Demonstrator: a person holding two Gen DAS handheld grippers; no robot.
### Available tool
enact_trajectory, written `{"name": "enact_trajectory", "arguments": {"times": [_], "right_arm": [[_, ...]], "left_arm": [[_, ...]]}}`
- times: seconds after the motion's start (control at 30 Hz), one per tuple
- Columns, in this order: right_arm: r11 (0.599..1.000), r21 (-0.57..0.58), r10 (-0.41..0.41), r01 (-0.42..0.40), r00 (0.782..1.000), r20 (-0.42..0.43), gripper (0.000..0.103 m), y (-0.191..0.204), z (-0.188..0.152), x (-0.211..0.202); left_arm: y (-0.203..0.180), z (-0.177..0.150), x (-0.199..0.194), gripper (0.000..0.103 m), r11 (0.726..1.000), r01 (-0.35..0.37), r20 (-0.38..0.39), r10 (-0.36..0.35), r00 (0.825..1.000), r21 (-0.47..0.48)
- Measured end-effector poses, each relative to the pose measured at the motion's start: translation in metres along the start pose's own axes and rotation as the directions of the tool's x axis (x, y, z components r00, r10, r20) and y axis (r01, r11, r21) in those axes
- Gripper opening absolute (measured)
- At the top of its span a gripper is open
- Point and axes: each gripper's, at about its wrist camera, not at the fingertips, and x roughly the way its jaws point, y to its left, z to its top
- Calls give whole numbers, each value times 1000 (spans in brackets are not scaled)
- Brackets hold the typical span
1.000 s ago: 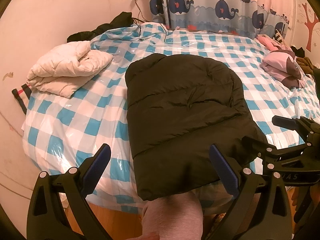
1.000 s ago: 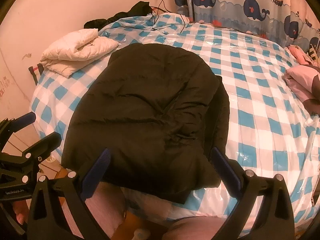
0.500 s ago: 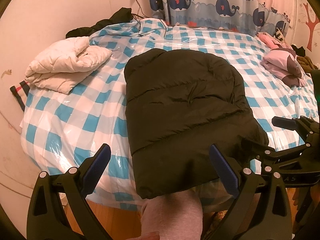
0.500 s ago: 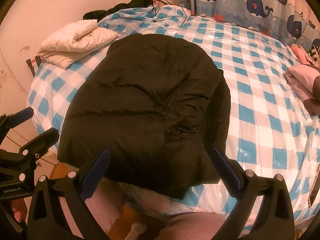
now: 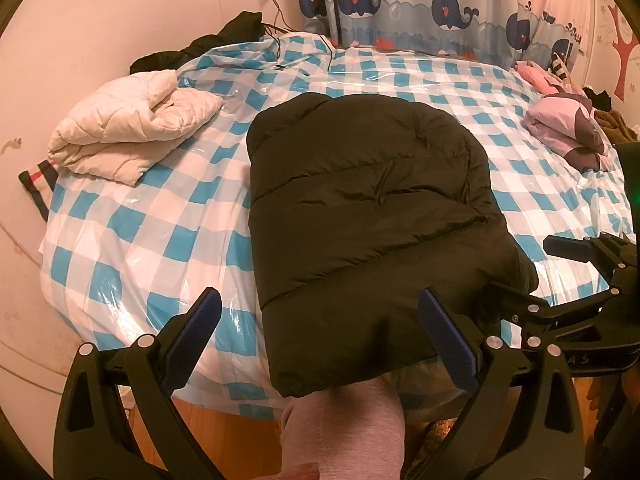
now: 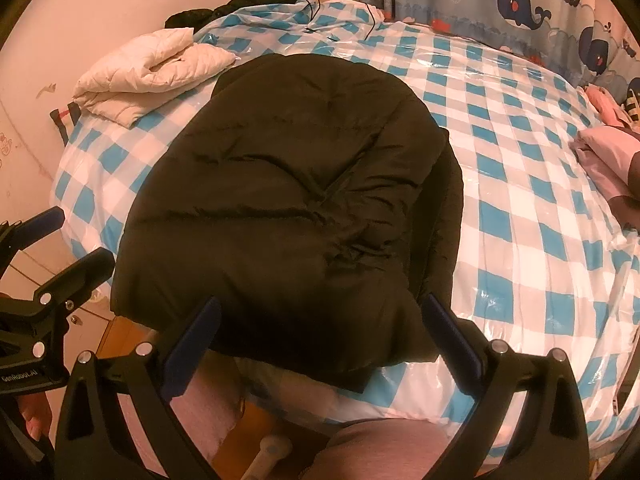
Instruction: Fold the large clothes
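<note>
The left tongs hang spread wide with nothing between them, just off the near edge of the bed. The right tongs gape the same way, empty, above the near hem of the jacket. A person's pink-clad leg shows below that hem. The dark puffer jacket lies folded on the blue-checked, plastic-covered bed, its near end drooping over the edge. Farther left sits a folded cream coat; to the right, pink clothes. A whale curtain hangs behind.
</note>
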Motion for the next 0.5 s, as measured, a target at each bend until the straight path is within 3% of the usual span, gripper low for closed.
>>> {"name": "enact_trajectory", "arguments": {"times": [0.5], "right_arm": [[1000,1,2,-2,1000,-2,96,1,1,0]], "left_arm": [[-3,0,3,95,1000,-5,-11,5,1000,13]]}}
